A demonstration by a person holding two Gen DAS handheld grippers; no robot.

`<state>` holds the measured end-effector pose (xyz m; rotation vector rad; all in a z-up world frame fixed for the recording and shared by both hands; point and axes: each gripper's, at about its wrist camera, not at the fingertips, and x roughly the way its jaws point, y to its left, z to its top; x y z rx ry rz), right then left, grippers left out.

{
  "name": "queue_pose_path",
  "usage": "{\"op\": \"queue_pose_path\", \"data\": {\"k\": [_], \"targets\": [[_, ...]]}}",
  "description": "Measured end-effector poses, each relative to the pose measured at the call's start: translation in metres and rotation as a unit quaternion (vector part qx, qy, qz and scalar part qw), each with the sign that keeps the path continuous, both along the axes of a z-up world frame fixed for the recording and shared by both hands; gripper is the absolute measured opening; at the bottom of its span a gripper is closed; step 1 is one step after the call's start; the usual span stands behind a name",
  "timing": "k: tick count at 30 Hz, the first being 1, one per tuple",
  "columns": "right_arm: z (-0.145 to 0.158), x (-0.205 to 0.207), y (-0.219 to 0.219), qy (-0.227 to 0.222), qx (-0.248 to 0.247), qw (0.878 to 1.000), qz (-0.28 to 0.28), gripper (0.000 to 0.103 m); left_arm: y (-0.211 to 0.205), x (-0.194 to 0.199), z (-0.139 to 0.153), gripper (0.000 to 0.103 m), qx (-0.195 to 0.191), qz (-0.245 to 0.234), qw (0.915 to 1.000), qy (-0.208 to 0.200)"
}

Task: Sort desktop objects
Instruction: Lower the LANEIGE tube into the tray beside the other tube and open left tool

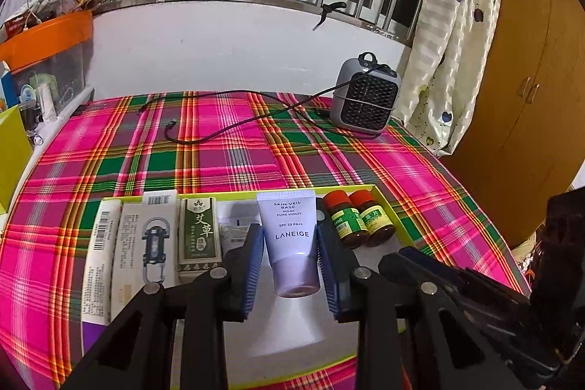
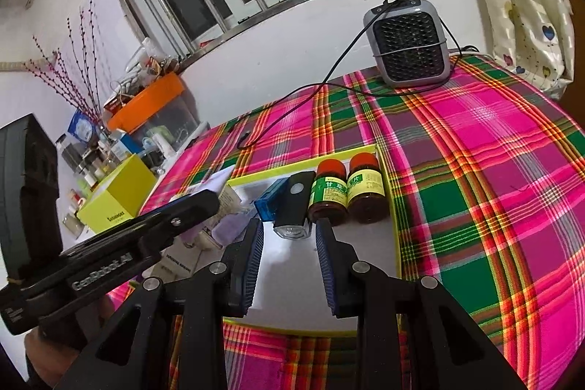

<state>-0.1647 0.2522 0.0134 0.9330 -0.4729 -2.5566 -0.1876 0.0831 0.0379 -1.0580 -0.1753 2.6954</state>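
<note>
Left tongs (image 1: 290, 256) pinch a pale violet tube (image 1: 290, 236) between their blue pads, cap toward the camera, hanging just above the white floor of a yellow-rimmed tray (image 1: 387, 203). Right tongs (image 2: 289, 243) stand spread with nothing between them, poised over the tray's bare near part.

Judging by this, the step in hand is setting the tube into the row along the tray's far side. On its left lie a green box (image 1: 199, 231), then two white boxes (image 1: 146, 243). On its right stand two brown bottles (image 1: 360, 223) with red caps, touching each other at the tray's right wall. In the right view a small black lamp (image 2: 294, 205) lies just left of the bottles, close beside the left tongs.

Next, the tube probably needs lowering into the gap between green box and bottles, then a release. That gap looks tight, and the bottles could be knocked over.

Open room lies nearer in the tray and across the plaid cloth (image 1: 226, 152). A grey heater (image 1: 365, 97) and its cord (image 1: 219, 127) sit far off.
</note>
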Motion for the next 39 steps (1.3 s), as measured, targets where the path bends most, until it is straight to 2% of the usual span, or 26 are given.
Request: {"op": "queue_pose_path", "data": {"k": [20, 39], "targets": [[0.000, 0.001, 0.003, -0.001, -0.006, 1.000, 0.001, 0.032, -0.001, -0.029, -0.024, 0.031, 0.003, 0.045, 0.9983, -0.036], [0.000, 0.000, 0.003, 0.000, -0.007, 1.000, 0.000, 0.032, -0.001, -0.039, -0.031, 0.029, 0.016, 0.050, 0.9976, -0.046]]}}
